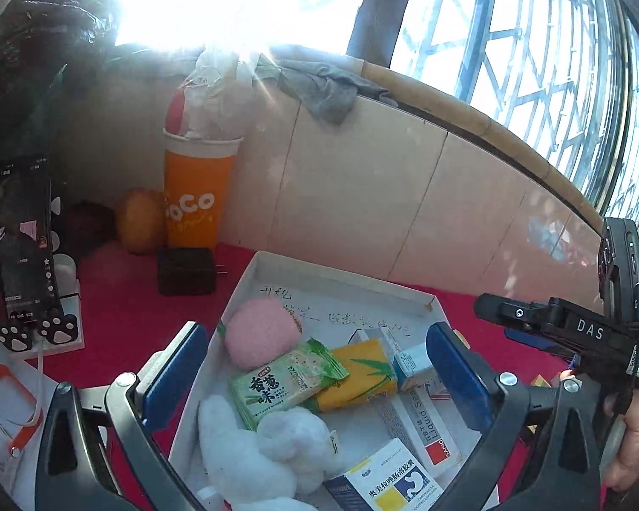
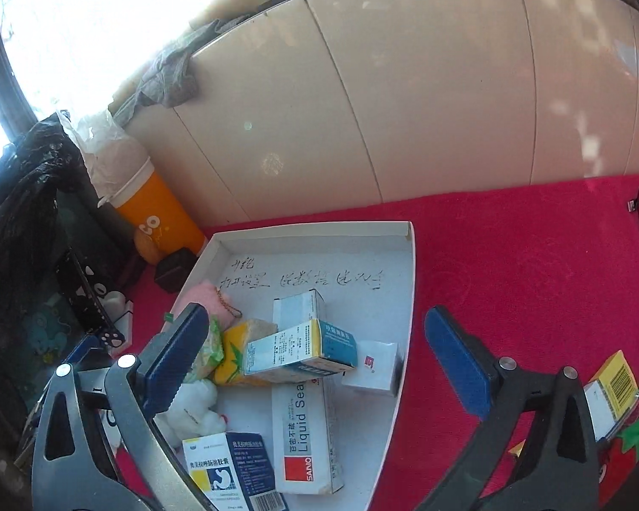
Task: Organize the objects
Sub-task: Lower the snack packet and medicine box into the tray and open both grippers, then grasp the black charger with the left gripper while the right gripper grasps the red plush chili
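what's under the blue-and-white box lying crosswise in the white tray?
The blue-and-white box rests across the long Liquid Seal box and the yellow packet in the white tray. Anything beneath those is covered.

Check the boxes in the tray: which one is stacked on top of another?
The blue-and-white medicine box: it lies crosswise atop the long Liquid Seal box. The stomach-logo box and small white box sit on the tray.
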The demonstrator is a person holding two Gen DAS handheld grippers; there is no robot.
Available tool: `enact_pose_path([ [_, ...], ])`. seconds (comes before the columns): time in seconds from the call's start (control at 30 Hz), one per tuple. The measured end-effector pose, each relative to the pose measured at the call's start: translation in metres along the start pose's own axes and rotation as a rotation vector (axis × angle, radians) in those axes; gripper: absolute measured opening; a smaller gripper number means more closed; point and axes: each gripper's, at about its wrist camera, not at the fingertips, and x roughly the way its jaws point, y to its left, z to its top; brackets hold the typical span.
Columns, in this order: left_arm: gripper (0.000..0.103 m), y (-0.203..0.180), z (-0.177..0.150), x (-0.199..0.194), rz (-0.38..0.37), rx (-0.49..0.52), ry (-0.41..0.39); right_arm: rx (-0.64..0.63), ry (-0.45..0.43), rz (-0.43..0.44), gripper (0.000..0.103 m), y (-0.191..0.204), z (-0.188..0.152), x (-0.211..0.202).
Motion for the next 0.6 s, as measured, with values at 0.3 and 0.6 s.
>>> enact_pose_path([
  [0.3,0.103,-0.064,0.002,-0.039,-0.150,0.129,-0.049,0.112,-0.153,0.088,0.103,-0.067,-0.038,-0.129],
  [0.6,0.103,-0.158,-0.039,-0.024,-0.289,0.300,0.080,0.252,-0.302,-0.187,0.103,-0.182,-0.078,-0.243],
])
